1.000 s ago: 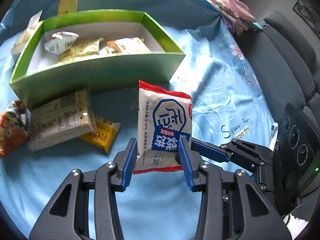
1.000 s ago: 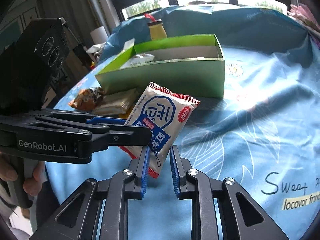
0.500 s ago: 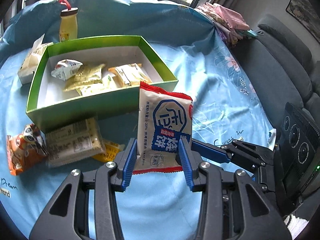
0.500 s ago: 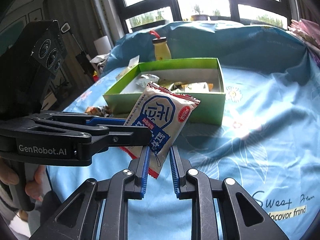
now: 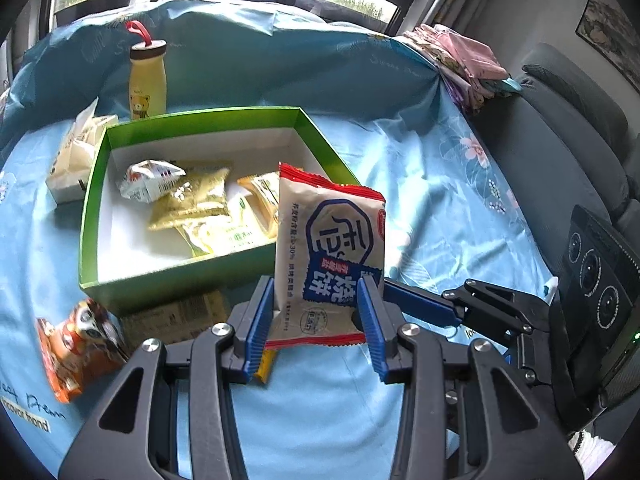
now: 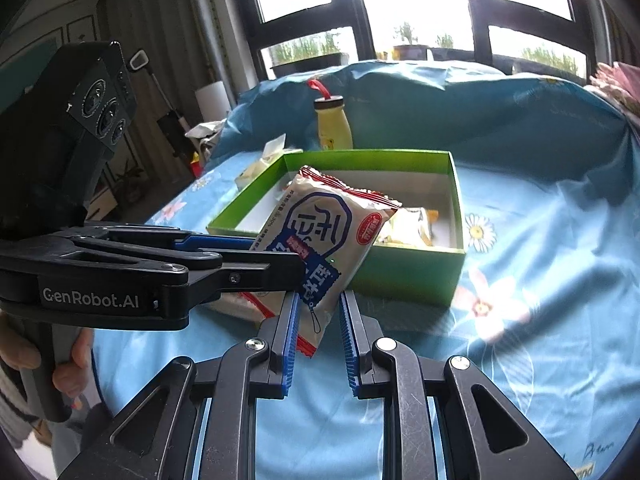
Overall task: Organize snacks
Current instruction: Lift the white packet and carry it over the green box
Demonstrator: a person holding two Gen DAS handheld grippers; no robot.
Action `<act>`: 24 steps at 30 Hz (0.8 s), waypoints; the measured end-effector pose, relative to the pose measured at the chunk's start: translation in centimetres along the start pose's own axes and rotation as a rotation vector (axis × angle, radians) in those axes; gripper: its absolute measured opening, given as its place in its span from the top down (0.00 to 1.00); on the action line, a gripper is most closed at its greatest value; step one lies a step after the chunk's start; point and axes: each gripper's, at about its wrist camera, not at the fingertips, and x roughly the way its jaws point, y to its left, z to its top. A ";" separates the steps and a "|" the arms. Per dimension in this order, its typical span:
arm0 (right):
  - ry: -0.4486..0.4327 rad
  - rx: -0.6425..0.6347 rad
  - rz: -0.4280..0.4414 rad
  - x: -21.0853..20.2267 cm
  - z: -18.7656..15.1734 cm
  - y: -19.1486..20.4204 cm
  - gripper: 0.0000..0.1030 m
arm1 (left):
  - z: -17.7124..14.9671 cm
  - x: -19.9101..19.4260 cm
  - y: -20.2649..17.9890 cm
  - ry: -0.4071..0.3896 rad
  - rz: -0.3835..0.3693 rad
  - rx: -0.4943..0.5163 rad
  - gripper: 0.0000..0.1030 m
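A white snack packet (image 5: 328,248) with blue characters and red ends hangs upright above the blue cloth, in front of the green box (image 5: 172,280). My left gripper (image 5: 316,296) is shut on its lower part, a pad at each side edge. From the right, a finger of my right gripper (image 5: 420,306) reaches the same packet. In the right wrist view the packet (image 6: 320,236) has its lower corner between the pads of my right gripper (image 6: 319,304), which is shut on it. The left gripper (image 6: 280,256) comes in from the left. Several packets lie inside the box (image 6: 408,276).
A yellow bottle (image 5: 147,80) stands behind the box, with a white bag (image 5: 72,156) to its left. An orange packet (image 5: 76,344) and a beige packet (image 5: 176,316) lie before the box. A dark sofa (image 5: 560,152) borders the right. A hand (image 6: 68,368) grips the left handle.
Both grippers have risen together with the packet held the same way. The box and loose packets now sit lower and farther off, and more of the box's inside shows.
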 end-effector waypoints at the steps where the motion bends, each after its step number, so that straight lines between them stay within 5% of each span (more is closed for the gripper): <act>1: -0.003 -0.002 0.002 0.2 0.3 0.0 0.78 | 0.3 0.0 0.2 -0.005 0.004 0.000 0.61; 24: 0.007 -0.036 0.009 6.0 4.8 -0.9 0.78 | 5.1 2.6 5.3 -0.009 0.018 -0.073 0.61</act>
